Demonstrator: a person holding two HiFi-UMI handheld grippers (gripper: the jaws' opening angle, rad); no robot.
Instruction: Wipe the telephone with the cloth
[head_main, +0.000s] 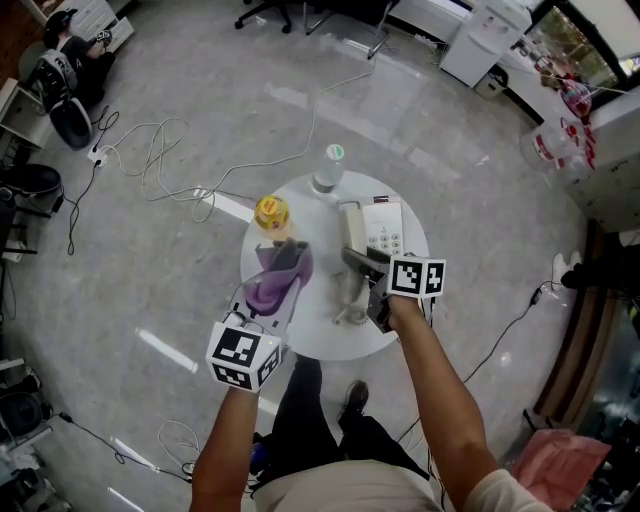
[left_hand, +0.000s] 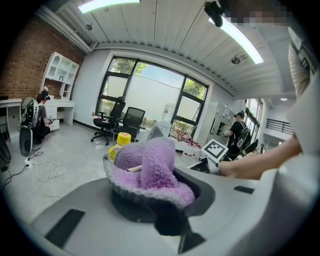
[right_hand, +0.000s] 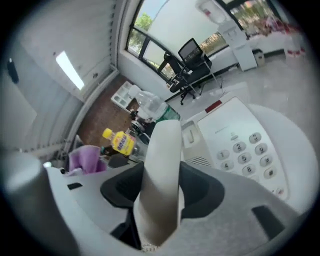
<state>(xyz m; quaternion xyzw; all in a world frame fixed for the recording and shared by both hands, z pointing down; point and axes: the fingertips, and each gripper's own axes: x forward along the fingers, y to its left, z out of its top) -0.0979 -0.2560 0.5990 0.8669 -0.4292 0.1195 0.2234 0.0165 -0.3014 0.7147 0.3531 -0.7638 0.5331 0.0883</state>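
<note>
Round white desk (head_main: 325, 342), seen from your head view, with you standing at its near edge. Your left hand-held gripper (head_main: 285, 256) is closed on the purple cloth (head_main: 270, 288): in the left gripper view the cloth (left_hand: 150, 167) is bunched between the jaws, filling the gap and spilling over the front of the black pads. That gripper hangs over the left half of the desk, the cloth draping from it towards the near edge. Your right hand-held gripper (head_main: 358, 262) has the telephone's handset (head_main: 346, 292): in the right gripper view the pale handset (right_hand: 161, 165) stands lengthwise between the jaws, both black pads against its sides, jaws partly open to its width. The right hand-held gripper (right_hand: 160, 186) is rolled, so the room looks tilted in its view. The telephone base (head_main: 385, 228) sits on the right part of the desk, just beyond the handset; its keypad face (right_hand: 242, 147) is uncovered and the cradle is empty. The coiled cord (head_main: 350, 317) lies on the desk below the handset. Cloth and handset are near each other but apart; there is no contact between them in any view. A yellow bottle (head_main: 271, 212) stands at the far left of the desk, beyond the cloth, and a clear bottle (head_main: 328, 168) with a green cap stands at the far edge. White cables lie on the floor (head_main: 180, 110) to the left.
</note>
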